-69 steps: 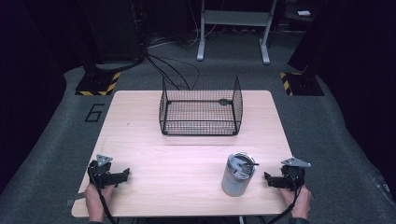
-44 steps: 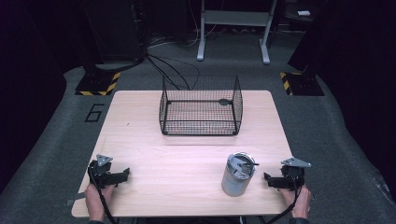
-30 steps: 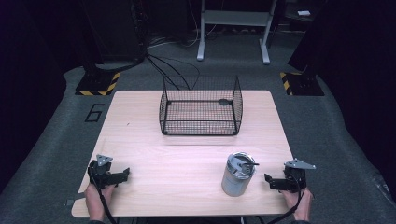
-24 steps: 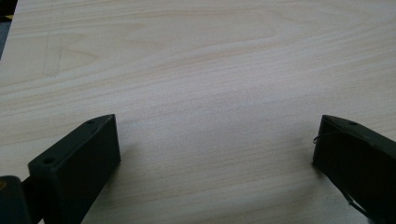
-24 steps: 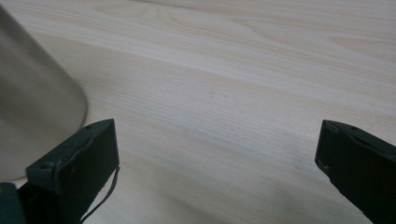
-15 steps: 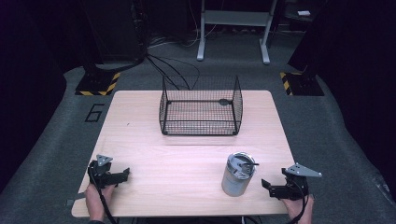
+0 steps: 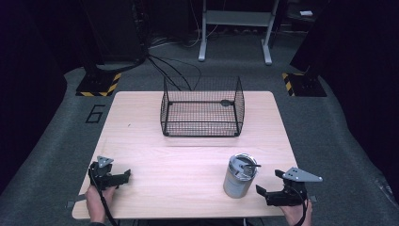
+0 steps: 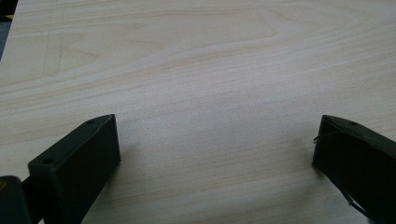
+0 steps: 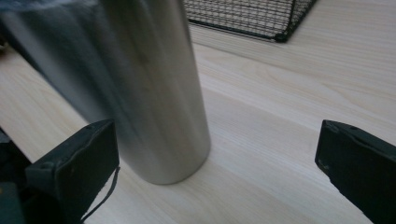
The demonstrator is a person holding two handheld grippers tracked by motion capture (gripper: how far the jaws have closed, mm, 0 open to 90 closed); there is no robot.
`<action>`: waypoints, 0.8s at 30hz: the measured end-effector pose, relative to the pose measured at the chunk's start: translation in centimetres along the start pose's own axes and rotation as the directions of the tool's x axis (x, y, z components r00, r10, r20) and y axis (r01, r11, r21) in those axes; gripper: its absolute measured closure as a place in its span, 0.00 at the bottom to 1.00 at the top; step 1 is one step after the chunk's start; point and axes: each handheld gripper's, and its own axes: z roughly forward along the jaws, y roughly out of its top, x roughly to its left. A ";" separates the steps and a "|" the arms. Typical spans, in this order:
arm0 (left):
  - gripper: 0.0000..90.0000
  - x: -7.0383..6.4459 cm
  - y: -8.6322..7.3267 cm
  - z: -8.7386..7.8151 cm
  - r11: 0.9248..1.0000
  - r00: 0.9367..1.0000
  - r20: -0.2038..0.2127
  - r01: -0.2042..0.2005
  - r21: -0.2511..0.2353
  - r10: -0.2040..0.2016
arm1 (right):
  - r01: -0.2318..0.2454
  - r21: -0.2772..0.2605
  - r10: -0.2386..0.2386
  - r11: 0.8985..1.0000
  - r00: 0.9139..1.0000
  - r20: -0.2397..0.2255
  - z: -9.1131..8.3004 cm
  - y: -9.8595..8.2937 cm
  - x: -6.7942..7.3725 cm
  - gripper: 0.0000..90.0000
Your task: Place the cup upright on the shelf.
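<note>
The metal cup (image 7: 240,175) stands upright on the bench (image 7: 188,155), near the front edge and toward the right side. It has a lid on top. The right tool (image 7: 270,194) lies low on the bench just to the right of the cup, close to the front right corner. Its jaws are spread wide and they hold nothing. In the right gripper view the cup (image 9: 140,88) stands between the jaws, nearer the left one, and I cannot tell if it touches that jaw.

The left tool (image 7: 121,177) rests near the front left corner of the bench. Its jaws are spread wide too, with bare wood (image 8: 205,93) between them.

A wire basket (image 7: 202,107) sits at the back middle of the bench, well apart from the cup. Between the basket and the cup there is a wide open strip of bench.
</note>
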 end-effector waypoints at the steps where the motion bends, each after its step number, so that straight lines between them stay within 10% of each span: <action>1: 0.00 0.0 0.0 0.0 1.000 1.000 0.000 0.001 0.000 -0.001 | 0.004 -0.003 -0.004 1.000 1.000 -0.009 0.0 0.2 0.2 0.00; 24: 0.00 0.0 0.0 0.0 1.000 1.000 0.000 0.000 0.000 0.000 | 0.104 -0.106 -0.116 0.989 0.986 -0.119 1.9 2.9 4.1 0.00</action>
